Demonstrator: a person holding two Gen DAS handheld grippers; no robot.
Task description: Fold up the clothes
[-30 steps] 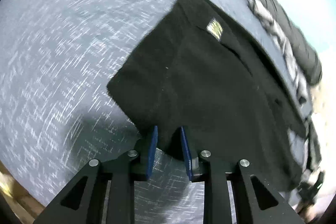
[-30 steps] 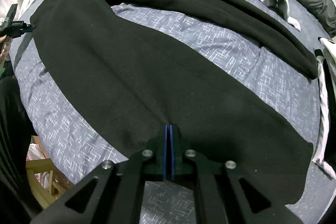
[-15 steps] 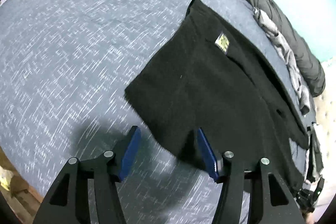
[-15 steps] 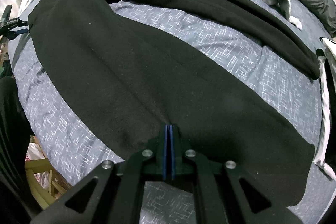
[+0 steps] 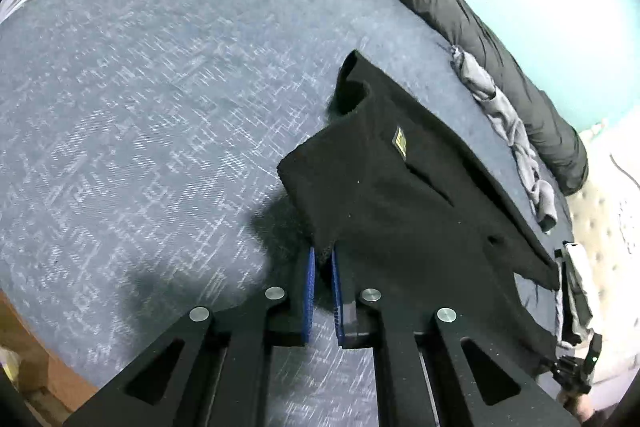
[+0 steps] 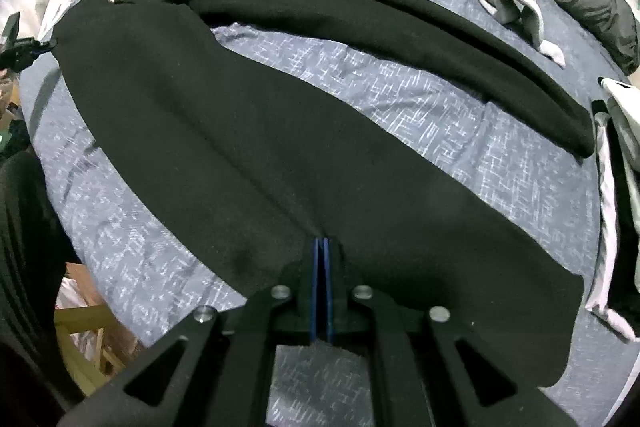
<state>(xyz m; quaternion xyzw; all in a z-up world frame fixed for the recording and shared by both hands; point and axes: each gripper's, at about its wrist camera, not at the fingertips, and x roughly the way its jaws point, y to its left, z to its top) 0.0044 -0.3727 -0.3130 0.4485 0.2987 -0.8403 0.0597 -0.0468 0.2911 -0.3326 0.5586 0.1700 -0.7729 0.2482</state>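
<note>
Two tongs gripped black trousers [image 6: 248,131] spread on the bed [image 5: 120,107]: left tongs [image 5: 324,259], jaws just closed, pinched the waistband corner at six o'clock; right tongs [image 6: 321,251] stayed clamped on a leg's edge at six o'clock

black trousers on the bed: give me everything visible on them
The black trousers look like thick fleecy knit, matte, with a small gold label near the waist and a slit pocket. They lie spread on the blue patterned bedcover, legs apart in a V. The left gripper, its fingers having just closed, pinches the waist corner; the right gripper is shut on the near leg's edge.
</note>
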